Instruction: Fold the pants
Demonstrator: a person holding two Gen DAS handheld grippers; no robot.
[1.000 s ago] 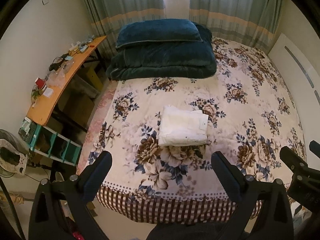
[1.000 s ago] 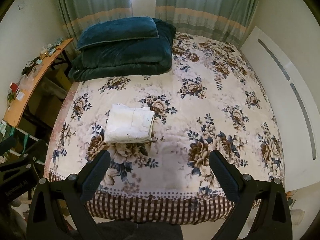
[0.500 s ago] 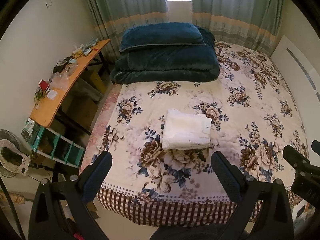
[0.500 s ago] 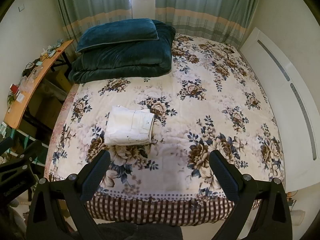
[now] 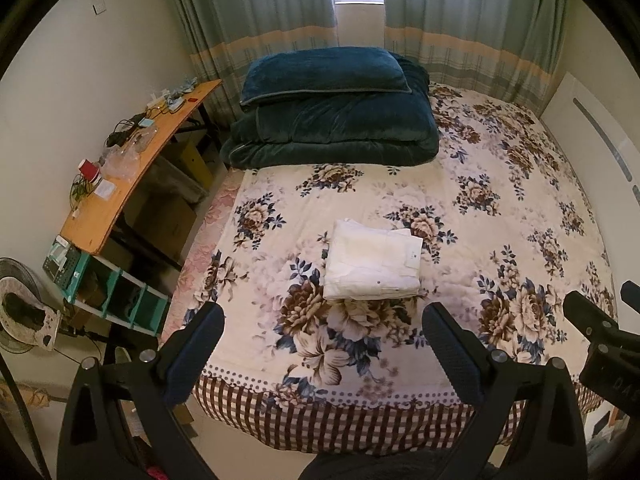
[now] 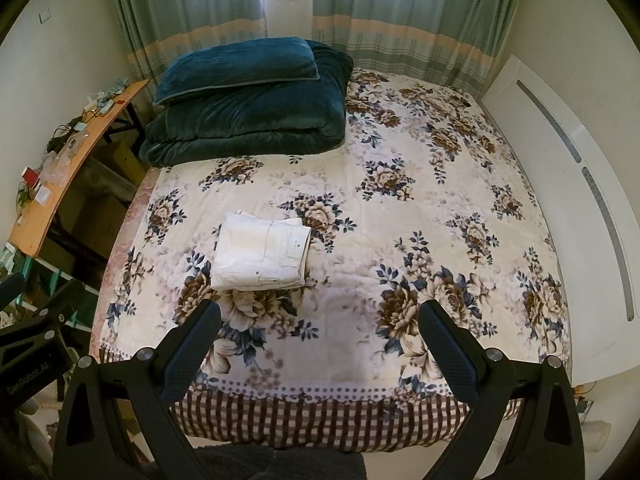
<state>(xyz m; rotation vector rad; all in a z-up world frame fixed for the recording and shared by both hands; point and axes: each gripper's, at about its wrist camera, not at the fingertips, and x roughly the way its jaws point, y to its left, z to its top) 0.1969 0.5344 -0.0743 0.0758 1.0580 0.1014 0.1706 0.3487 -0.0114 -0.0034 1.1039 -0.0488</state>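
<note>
White pants (image 5: 372, 260) lie folded into a neat rectangle on the floral bedspread (image 5: 500, 240), near the foot of the bed and left of its middle; the right wrist view shows the pants (image 6: 262, 256) too. My left gripper (image 5: 322, 330) hangs open above the foot edge, nothing between its fingers, well short of the pants. My right gripper (image 6: 318, 326) is open too, empty, to the right of the pants and back from them. Each gripper shows at the edge of the other's view.
A folded dark teal duvet with a pillow (image 5: 332, 120) fills the far left of the bed. A cluttered wooden desk (image 5: 132, 168) and teal shelf (image 5: 112, 292) stand left of the bed. A white headboard panel (image 6: 568, 200) runs along the right. Curtains (image 6: 400, 20) hang behind.
Both grippers have drawn back and risen slightly, so the bed sits a little lower and farther in view. The folded pants have not moved.
</note>
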